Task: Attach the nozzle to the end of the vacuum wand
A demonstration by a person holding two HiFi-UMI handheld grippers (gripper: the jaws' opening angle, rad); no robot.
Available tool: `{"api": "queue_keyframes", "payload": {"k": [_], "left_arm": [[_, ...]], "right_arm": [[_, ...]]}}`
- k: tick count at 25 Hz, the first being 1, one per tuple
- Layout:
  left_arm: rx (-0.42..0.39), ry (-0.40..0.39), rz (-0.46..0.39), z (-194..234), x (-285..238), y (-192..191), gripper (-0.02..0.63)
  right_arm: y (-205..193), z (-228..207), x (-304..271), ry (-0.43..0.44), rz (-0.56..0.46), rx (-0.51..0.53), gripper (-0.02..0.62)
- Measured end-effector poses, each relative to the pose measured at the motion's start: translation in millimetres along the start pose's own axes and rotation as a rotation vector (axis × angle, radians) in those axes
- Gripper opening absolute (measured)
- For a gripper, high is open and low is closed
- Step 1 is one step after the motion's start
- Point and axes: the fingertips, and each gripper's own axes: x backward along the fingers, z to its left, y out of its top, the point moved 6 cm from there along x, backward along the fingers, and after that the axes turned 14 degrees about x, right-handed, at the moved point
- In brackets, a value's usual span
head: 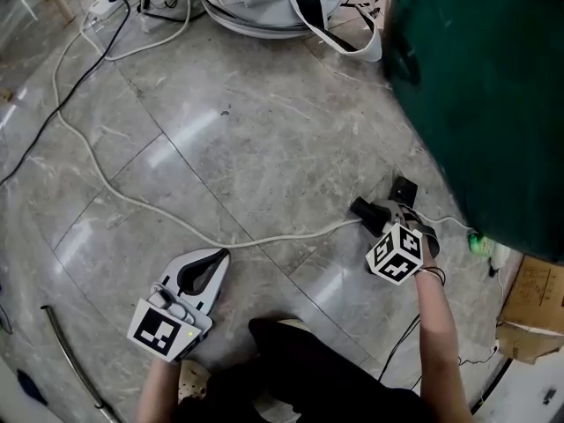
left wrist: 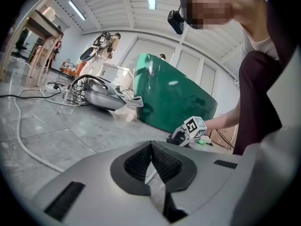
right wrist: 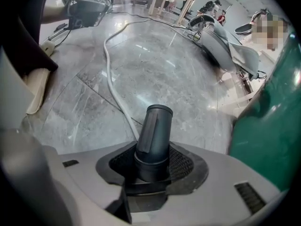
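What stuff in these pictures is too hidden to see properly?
Nozzle base: right gripper view, buried between the right gripper's pads.
Thin metal rod: head view, cut off by the bottom edge; wand or not, unclear.
Green object: head view, cut off by the right edge.

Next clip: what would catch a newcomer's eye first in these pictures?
The dark tubular nozzle clamped in the right gripper, down near the grey stone floor, draws the eye first. Next come the big glossy green object filling the head view's right side and the white cable snaking across the floor toward the nozzle. The left gripper is shut and empty at lower left.
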Motion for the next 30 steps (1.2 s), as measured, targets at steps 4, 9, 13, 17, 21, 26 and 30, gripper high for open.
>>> {"api": "queue_keyframes", "payload": {"k": [4, 9, 13, 17, 21, 26, 30], "left_arm": [[-0.005, 0.005, -0.005, -2, 3, 0, 0.009], [-0.018, 0.013, -0.012, -4, 7, 3, 0.009], [-0.022, 0.029, -0.018, -5, 15, 4, 0.009], [-0.028, 0.036, -0.027, -3, 26, 5, 0.009], [-0.032, 0.074, -0.047, 1, 40, 3, 0.009], [-0.024, 0.134, -0.092, 11, 66, 2, 0.009], [-0.020, 0.203, -0.129, 21, 97, 7, 0.009]], "right_arm": [[-1, -5, 13, -0.042, -0.053, -0.068, 0.198], [32, -10, 52, -0.111, -0.198, -0.104, 0.196], [75, -12, 81, -0.172, -0.316, -0.050, 0.195], [116, -12, 95, -0.196, -0.367, 0.055, 0.195], [156, -17, 99, -0.190, -0.438, 0.142, 0.195], [206, -18, 94, -0.176, -0.496, 0.232, 0.195], [246, -17, 94, -0.158, -0.552, 0.277, 0.195]]}}
